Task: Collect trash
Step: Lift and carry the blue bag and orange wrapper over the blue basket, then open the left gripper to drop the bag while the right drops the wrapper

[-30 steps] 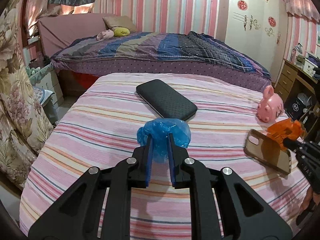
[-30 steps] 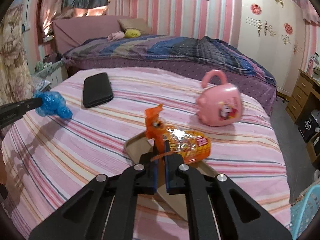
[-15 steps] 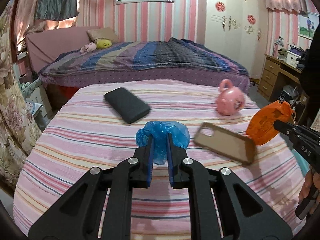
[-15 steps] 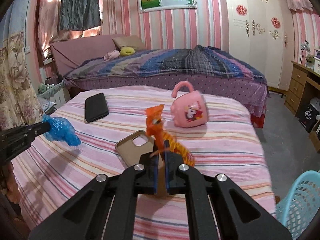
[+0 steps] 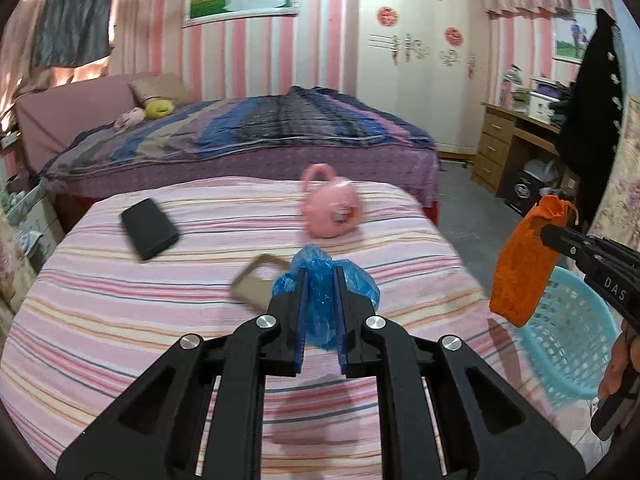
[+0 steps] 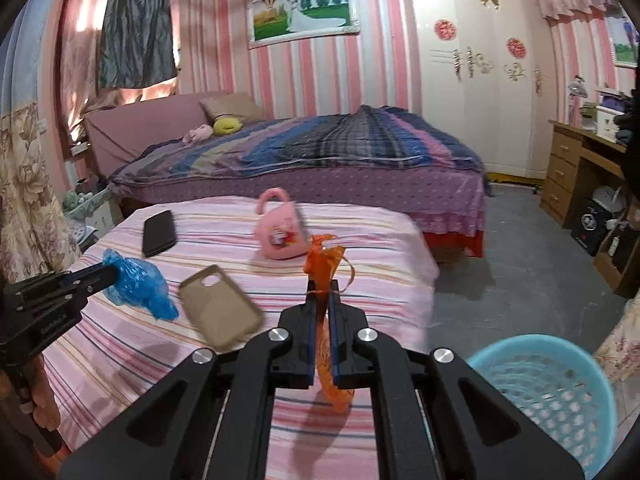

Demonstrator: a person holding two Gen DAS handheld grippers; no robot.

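Two grippers, each carrying one piece of trash. My left gripper (image 5: 320, 276): jaws clamped on a crumpled blue bag (image 5: 326, 280), held clear above the striped bed (image 5: 120, 320); the bag bulges out past both pads. My right gripper (image 6: 323, 286): jaws pressed together on an orange wrapper (image 6: 322, 264), its twisted top sticking up past the tips and the rest hanging down between them. In the left view the wrapper (image 5: 524, 264) dangles over the floor beside the bed's right edge, just above a light blue basket (image 5: 576, 360). In the right view the basket (image 6: 540, 396) stands on the grey floor, low and to the right of the jaws.

On the striped bed, outward: a tan phone case (image 6: 218, 308) near the front; a pink toy bag (image 6: 280, 232) further back, tilted; a black case (image 6: 159, 233) to the left. Beyond: a second bed (image 6: 320, 152) with dark striped covers, a white wardrobe (image 6: 480, 80), and a wooden desk (image 6: 576, 168) at right.
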